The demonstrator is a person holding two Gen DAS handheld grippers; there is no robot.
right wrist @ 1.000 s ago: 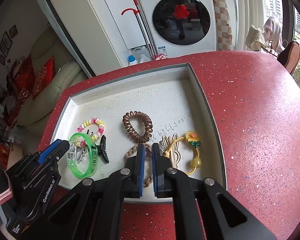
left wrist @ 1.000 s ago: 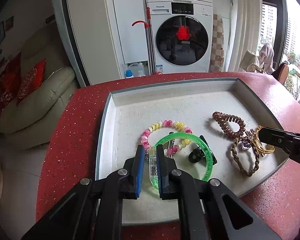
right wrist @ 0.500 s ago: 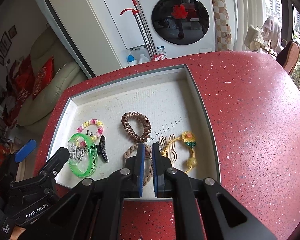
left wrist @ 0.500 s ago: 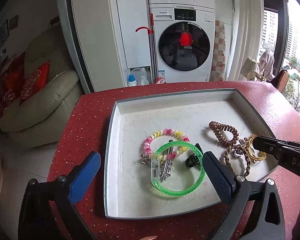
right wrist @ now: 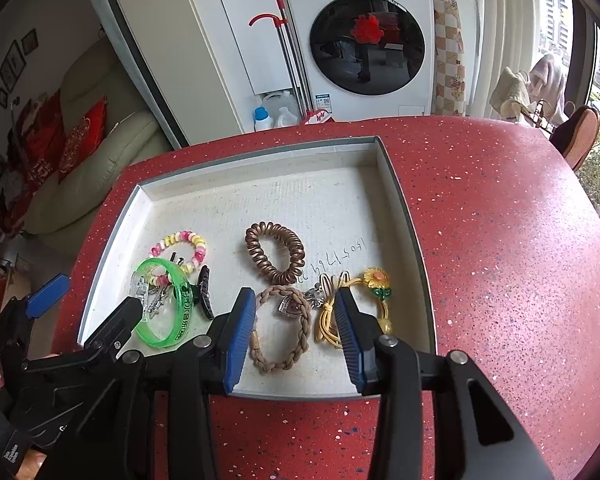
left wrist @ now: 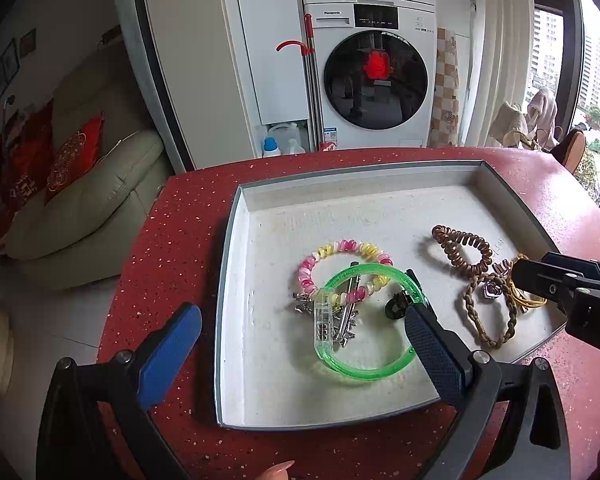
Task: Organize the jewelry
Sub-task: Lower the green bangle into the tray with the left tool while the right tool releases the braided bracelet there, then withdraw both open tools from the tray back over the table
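Red speckled table [right wrist: 500, 240] has loads of free room to the right of the shallow white tray [right wrist: 404, 216], whose far half is bare too. Counting: one green bangle [left wrist: 364, 320], one pink-yellow spiral tie [left wrist: 340, 248], one brown spiral tie [right wrist: 274, 252], one braided bracelet [right wrist: 284, 332], one sunflower cord [right wrist: 376, 280], all bunched by the near rim. Left gripper [left wrist: 300, 352] gapes wide, holding nothing; right gripper [right wrist: 296, 328] is opening, braided bracelet lying loose between its pads.
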